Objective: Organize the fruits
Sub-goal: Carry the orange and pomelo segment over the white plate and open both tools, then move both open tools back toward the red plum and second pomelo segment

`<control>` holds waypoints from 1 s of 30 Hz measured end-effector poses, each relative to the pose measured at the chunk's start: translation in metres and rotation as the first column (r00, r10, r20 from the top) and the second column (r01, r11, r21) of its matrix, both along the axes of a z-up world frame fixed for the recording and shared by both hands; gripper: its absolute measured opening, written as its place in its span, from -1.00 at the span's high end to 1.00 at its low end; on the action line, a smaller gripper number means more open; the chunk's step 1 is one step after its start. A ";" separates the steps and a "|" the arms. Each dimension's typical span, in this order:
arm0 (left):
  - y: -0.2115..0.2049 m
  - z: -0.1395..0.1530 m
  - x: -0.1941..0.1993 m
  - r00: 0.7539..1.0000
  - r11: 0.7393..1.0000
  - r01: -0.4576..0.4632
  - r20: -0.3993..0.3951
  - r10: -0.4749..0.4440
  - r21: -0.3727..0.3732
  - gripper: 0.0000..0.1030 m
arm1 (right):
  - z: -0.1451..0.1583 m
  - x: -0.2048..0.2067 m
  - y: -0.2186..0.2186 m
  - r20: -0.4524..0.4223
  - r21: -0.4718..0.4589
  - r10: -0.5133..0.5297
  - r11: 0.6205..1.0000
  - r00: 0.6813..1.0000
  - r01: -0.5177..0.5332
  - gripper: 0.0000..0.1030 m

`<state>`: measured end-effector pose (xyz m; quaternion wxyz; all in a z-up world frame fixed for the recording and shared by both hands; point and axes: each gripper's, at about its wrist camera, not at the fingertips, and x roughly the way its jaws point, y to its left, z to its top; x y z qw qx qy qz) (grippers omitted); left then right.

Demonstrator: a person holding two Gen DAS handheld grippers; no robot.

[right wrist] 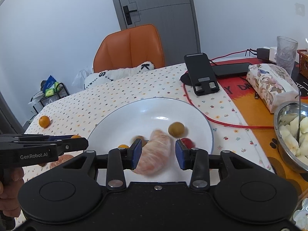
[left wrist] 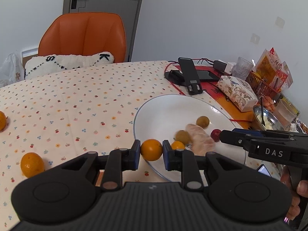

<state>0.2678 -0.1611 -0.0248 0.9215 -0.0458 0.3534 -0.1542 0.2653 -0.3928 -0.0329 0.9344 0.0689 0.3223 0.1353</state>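
My left gripper (left wrist: pixel 151 152) is shut on a small orange kumquat (left wrist: pixel 152 147), held just over the near-left rim of the white plate (left wrist: pixel 169 105). On the plate lie two yellow-brown fruits (left wrist: pixel 202 121), a small orange one (left wrist: pixel 177 146), a red one (left wrist: pixel 215 134) and a blurred peeled citrus segment (left wrist: pixel 200 139). My right gripper (right wrist: pixel 158 154) is open over the plate (right wrist: pixel 144 111). The segment (right wrist: pixel 156 154) sits between its fingers, against the left pad and apart from the right one. Two more kumquats (left wrist: pixel 31 164) rest on the cloth at left.
A black phone stand (right wrist: pixel 202 73), a floral tissue box (right wrist: pixel 269 84) and a red cable (right wrist: pixel 221 123) lie behind the plate. A metal bowl of cut white fruit (right wrist: pixel 288 130) stands at right. Peeled citrus (right wrist: pixel 61 160) lies left of the plate. An orange chair (right wrist: pixel 130 46) stands beyond the table.
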 end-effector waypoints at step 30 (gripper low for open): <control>0.065 0.017 -0.026 0.990 0.991 -0.137 0.042 0.136 0.007 -0.41 | 0.011 -0.012 0.029 0.017 0.012 0.059 0.998 0.998 -0.060 -0.28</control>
